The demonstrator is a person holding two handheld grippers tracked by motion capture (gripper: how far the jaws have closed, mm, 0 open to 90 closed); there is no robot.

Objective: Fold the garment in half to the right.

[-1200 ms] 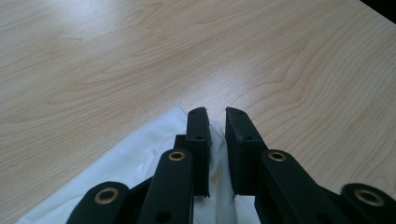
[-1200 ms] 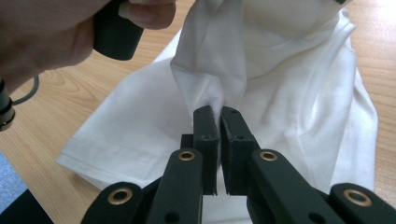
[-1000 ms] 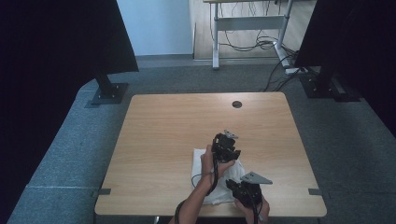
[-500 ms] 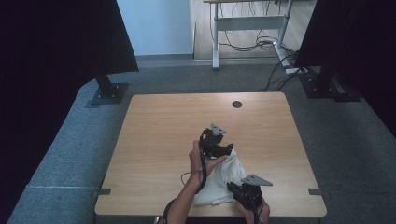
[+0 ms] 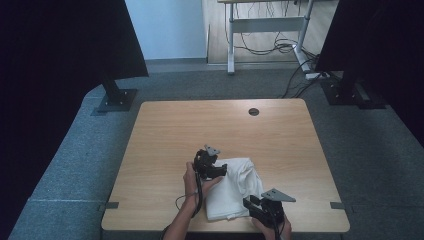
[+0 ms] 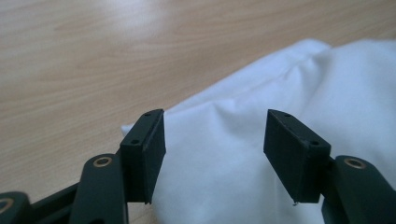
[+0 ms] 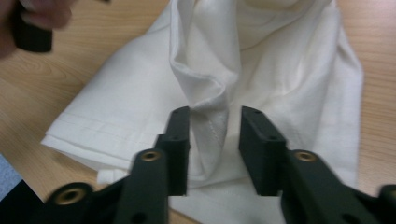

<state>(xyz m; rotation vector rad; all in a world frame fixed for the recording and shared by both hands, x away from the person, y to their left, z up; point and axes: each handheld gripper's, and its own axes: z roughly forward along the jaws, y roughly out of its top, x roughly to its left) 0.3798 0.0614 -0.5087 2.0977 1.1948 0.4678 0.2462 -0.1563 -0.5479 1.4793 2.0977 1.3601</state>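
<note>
Cloth (image 5: 234,187): light, limp, bunches easily; best taken at its raised fold, six o'clock end. Right gripper (image 7: 210,135) straddles that fold, half-open; left gripper (image 6: 215,140) gapes wide.

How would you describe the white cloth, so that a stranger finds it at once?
Look at the wooden table, then its near edge between the two grippers. The white cloth lies there, folded and rumpled. It is the one soft, pale thing among black tools.
</note>
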